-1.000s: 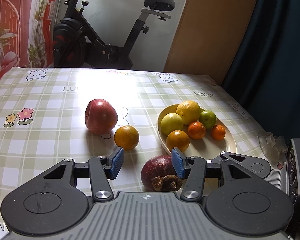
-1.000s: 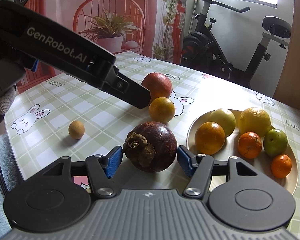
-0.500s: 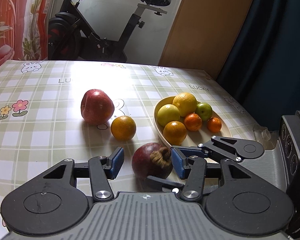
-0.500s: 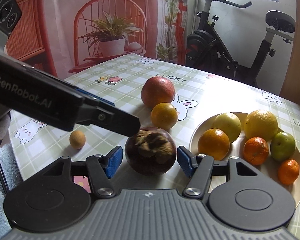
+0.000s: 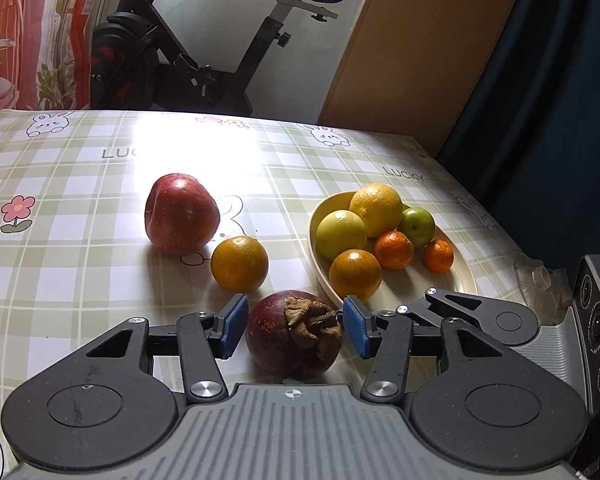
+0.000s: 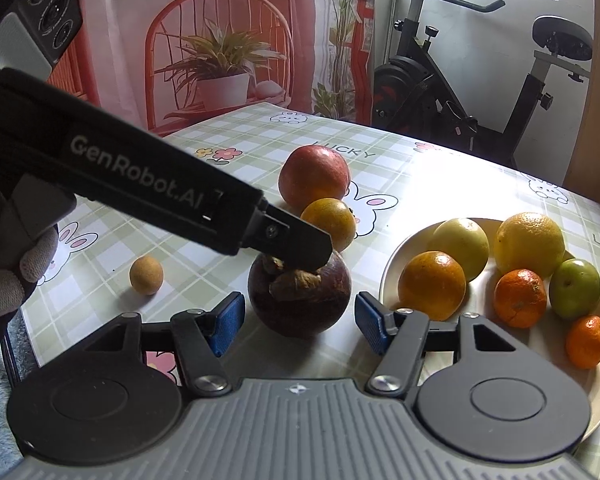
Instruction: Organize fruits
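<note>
mangosteen now between left fingers

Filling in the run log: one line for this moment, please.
left gripper: open, straddling mangosteen | right gripper: open, same fruit | plate: six fruits

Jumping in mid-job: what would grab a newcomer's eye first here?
The dark purple mangosteen on the checked tablecloth, sitting between the open pads of both the left claw and the right claw. Right beside it, a cream plate heaped with citrus; a red apple sits behind.
</note>
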`<move>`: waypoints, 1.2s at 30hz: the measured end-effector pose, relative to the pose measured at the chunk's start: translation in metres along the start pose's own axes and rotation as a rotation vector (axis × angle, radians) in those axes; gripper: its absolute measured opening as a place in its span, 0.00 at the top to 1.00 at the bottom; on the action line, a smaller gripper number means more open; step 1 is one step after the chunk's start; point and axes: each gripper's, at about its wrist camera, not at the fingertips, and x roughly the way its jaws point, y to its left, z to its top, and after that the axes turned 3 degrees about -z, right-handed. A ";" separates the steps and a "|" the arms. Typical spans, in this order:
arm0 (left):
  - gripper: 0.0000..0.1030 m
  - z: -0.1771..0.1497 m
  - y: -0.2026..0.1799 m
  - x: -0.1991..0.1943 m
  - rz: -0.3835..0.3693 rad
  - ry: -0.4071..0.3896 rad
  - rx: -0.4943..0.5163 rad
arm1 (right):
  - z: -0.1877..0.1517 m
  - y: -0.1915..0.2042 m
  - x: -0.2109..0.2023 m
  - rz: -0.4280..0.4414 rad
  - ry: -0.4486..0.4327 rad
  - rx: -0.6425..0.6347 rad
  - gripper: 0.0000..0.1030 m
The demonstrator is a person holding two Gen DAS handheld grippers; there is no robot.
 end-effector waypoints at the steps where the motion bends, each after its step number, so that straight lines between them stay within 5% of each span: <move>1: 0.47 0.001 0.002 0.002 -0.002 0.003 -0.005 | -0.001 0.000 0.000 -0.001 -0.001 -0.003 0.38; 36: 0.48 -0.012 -0.015 -0.005 -0.043 0.003 0.023 | -0.007 0.002 -0.018 -0.016 -0.049 0.002 0.39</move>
